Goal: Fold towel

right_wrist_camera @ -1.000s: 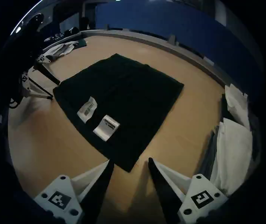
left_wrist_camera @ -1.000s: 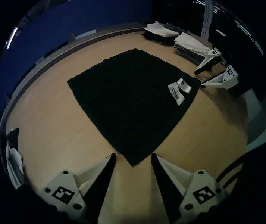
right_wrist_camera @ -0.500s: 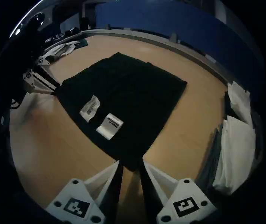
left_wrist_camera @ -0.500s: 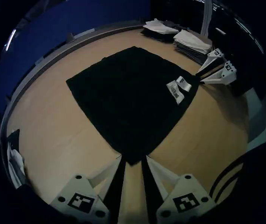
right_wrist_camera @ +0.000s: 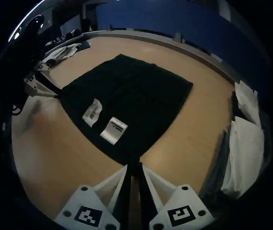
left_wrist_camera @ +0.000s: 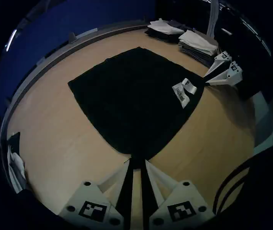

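Dark towel [left_wrist_camera: 132,99], one item, spread flat on the wooden surface [left_wrist_camera: 59,130].

- Left claw [left_wrist_camera: 137,165]: fingers pressed together, pinching the towel's near corner. The cloth runs straight ahead from the tips.
- Right claw [right_wrist_camera: 135,167]: fingers pressed together, pinching the next corner along the same edge. The cloth again runs straight ahead from the tips.
- Held edge: it spans the two claws, and two white tags [right_wrist_camera: 113,130] lie on the towel just inside it, nearer the right claw. The opposite edge lies well apart, on the towel's far side.
- Long axis: the outline looks close to square, so none can be told.
- Judgement: each claw is at its own corner and neither is nearer. The coming move turns on carrying the held edge across the towel to the far edge.
- Folded piles [left_wrist_camera: 197,44]: they sit beyond the towel, past the right claw's corner.
- Change: a second ago both claws stood spread with the corners just ahead of their tips. They closed by half a second ago and now grip, with the held corners drawn in slightly.
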A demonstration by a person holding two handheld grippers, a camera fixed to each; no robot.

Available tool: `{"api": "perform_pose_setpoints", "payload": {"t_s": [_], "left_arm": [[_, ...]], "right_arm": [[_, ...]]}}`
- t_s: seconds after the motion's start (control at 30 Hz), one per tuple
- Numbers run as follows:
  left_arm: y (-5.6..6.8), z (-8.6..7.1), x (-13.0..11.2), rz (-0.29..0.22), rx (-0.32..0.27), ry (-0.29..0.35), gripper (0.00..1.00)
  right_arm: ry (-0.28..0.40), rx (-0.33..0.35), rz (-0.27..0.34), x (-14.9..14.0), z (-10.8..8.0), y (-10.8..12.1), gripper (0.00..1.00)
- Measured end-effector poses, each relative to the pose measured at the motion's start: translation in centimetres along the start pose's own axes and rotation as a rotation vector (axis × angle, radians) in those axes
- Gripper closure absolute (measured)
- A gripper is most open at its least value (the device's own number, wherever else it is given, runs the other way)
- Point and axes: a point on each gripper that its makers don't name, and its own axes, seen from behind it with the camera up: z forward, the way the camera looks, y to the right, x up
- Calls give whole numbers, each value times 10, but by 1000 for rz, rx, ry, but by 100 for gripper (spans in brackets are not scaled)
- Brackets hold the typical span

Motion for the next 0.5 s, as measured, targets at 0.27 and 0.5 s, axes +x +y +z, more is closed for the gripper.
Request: {"api": "perform_pose_setpoints", "payload": {"t_s": [0.27, 0.5], "left_arm": [[1, -1, 2, 2, 3, 5, 88], [2, -11, 14, -15, 9, 33, 88]], "right_arm": [[5, -13, -18, 2, -3, 2, 89], [24, -22, -6, 10, -10, 5, 89]]}}
